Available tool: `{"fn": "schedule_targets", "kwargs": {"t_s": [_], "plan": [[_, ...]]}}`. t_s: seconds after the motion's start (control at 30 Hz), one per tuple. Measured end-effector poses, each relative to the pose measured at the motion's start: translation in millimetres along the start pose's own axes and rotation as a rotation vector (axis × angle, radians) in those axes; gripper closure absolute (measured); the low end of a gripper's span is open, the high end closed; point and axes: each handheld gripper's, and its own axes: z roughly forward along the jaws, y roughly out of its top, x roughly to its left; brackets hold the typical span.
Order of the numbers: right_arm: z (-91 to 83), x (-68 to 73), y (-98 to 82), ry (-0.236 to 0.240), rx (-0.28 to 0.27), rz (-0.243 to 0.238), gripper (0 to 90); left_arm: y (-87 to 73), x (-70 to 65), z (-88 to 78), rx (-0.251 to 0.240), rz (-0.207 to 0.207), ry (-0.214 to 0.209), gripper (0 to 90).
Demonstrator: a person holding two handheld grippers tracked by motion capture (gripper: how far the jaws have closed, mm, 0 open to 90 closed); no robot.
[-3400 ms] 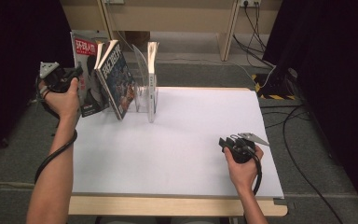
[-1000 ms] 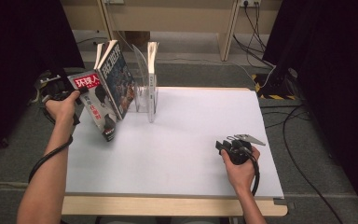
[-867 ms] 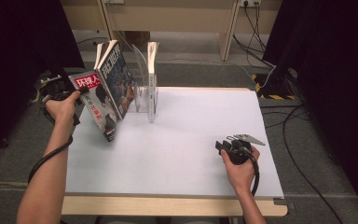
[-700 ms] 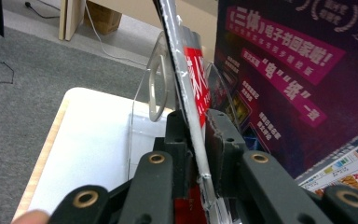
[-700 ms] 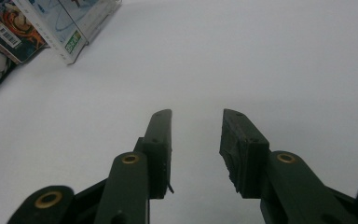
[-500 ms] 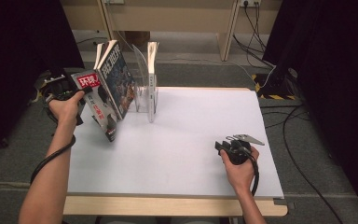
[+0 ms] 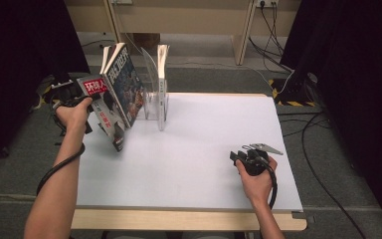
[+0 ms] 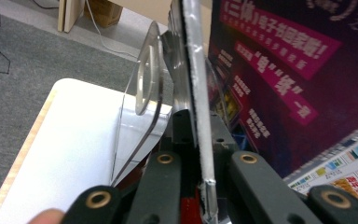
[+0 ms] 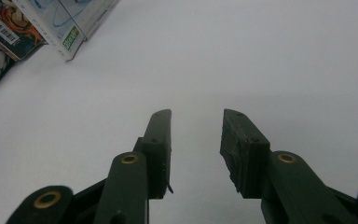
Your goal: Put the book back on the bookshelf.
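A magazine point(image 7: 104, 112) is pinched by its edge in the left gripper point(image 8: 200, 186), whose jaws have just been closing, and is held tilted over the table's point(image 7: 204, 149) far-left corner, beside the clear rack point(image 7: 155, 94). The right gripper point(image 9: 196, 140) is spread over bare tabletop near the right edge.

left gripper point(image 7: 72, 92): raised at the table's left edge, forearm stretched forward, jaws just closed tight on a thin edge | right gripper point(image 7: 248, 160): low over the table at the right, wrist bent, jaws point(image 9: 196, 140) parted with nothing between them
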Motion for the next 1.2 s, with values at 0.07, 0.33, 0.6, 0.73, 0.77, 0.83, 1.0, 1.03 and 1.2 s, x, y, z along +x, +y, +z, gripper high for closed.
{"fn": "schedule_targets", "kwargs": {"t_s": [0.07, 0.33, 0.6, 0.73, 0.77, 0.83, 1.0, 1.03, 1.2], "plan": [[0.1, 0.2, -0.2, 0.0, 0.0, -0.002, 63.5, 0.3, -1.5, -1.0, -0.006, 0.004, -0.007, 86.0], [-0.4, 0.3, -0.1, 0.001, 0.0, -0.001, 63.6, 10.2, -20.6, -17.6, -0.096, 0.115, -0.046, 86.3], [-0.5, 0.6, 0.0, 0.0, -0.001, -0.003, 63.8, 25.1, -30.4, -31.5, -0.192, 0.172, -0.066, 86.3], [-0.2, 0.7, -0.2, 0.001, -0.006, -0.007, 63.8, 32.2, -31.3, -34.0, -0.233, 0.207, -0.07, 86.3], [-0.3, 0.8, -0.3, 0.001, -0.005, -0.008, 63.8, 34.1, -31.6, -34.4, -0.242, 0.215, -0.071, 86.3], [-0.2, 0.8, -0.3, 0.001, -0.005, -0.007, 63.8, 36.3, -31.9, -34.4, -0.247, 0.223, -0.074, 86.3], [-0.3, 0.3, -0.2, -0.002, -0.006, -0.004, 63.9, 45.0, -33.3, -30.6, -0.278, 0.247, -0.09, 86.3], [-0.3, 0.3, -0.2, -0.002, -0.006, -0.004, 63.9, 46.0, -34.2, -30.0, -0.279, 0.247, -0.098, 86.3], [-0.2, -1.6, -0.3, -0.002, -0.007, -0.005, 63.9, 49.4, -38.4, -23.7, -0.289, 0.28, -0.1, 86.3]]}}
